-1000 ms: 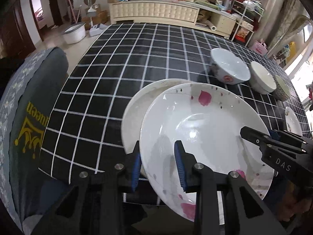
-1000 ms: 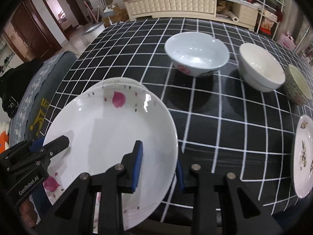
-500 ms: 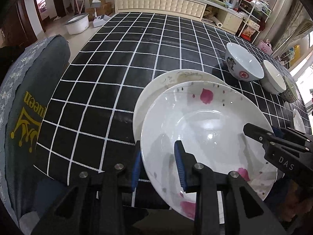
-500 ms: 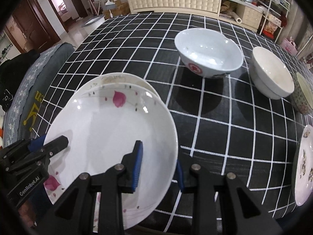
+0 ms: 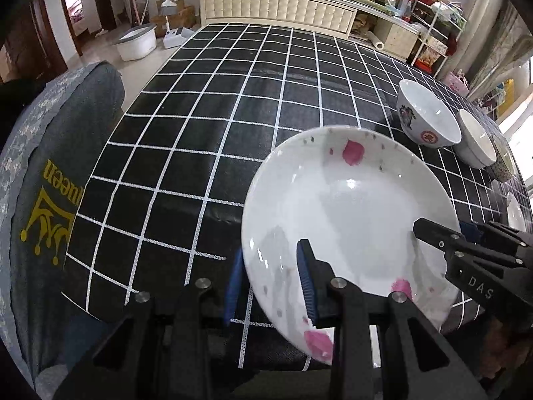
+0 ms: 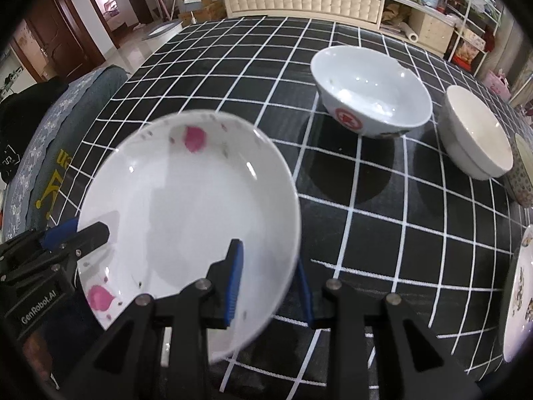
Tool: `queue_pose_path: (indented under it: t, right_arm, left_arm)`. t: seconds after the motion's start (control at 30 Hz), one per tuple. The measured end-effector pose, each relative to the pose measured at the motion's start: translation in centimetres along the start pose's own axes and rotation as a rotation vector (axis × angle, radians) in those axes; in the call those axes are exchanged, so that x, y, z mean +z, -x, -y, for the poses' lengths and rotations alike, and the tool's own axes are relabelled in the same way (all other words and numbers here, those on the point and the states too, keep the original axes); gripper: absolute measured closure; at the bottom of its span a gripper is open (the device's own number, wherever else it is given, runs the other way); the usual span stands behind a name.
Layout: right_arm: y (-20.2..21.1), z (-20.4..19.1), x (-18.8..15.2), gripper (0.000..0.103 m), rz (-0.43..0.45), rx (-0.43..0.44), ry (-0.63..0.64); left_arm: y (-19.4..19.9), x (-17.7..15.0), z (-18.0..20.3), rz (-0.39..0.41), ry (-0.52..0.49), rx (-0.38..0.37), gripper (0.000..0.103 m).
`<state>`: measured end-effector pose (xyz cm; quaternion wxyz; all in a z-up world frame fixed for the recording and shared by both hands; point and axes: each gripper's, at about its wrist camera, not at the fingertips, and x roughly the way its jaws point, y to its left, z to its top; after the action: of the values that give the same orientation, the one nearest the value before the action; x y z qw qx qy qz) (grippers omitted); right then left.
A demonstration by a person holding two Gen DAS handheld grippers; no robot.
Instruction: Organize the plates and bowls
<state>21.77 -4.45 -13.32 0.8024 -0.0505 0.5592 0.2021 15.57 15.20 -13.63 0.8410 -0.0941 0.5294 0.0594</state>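
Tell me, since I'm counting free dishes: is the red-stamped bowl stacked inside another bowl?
No, the red-stamped bowl stands alone on the tablecloth, beside the plain white bowl.

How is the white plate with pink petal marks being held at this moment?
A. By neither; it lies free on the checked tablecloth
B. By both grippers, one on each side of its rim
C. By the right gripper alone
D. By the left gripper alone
B: the left gripper clamps the near-left rim of the white plate with pink petal marks, and the right gripper clamps its opposite rim, each with one pad above and one below.
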Motion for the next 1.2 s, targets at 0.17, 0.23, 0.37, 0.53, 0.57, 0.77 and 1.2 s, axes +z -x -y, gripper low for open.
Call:
queue_pose_path:
  t: [0.17,0.23,0.37,0.53,0.57,0.77,1.2]
  right_arm:
    - [0.3,0.3,-0.5,0.068,-0.005,0.013,-0.010]
    - [0.7,0.4,-0.7,0.064,0.003,0.010,-0.009]
    - [2.0,0.6,-0.9,0.047,0.038,-0.001,0.003]
    - [4.4,1.9,-1.1,0.033,0.090,0.009,-0.024]
    - [5.0,2.3,-1.3,0.032,0.105,0.001,-0.028]
    - [7.8,4.3,-2.0,0.024,0.163,-0.022,-0.056]
    - [14.4,11.6,-4.4,0.019,0.280,-0.097,-0.143]
  left_arm:
    - [0.2,-0.2,-0.4,-0.002,0.021,-0.008,0.073]
    - [0.6,-0.3,-0.2,0.005,0.011,0.010,0.072]
    - [1.6,-0.4,0.3,0.030,0.000,0.020,0.066]
    - [3.7,-0.3,1.3,0.091,-0.016,0.009,0.059]
    - [4.0,-0.3,1.6,0.102,-0.025,0.006,0.058]
    - [6.1,-0.5,4.8,0.148,-0.093,-0.008,0.048]
    - [9.3,-0.3,14.9,0.218,-0.242,-0.086,0.048]
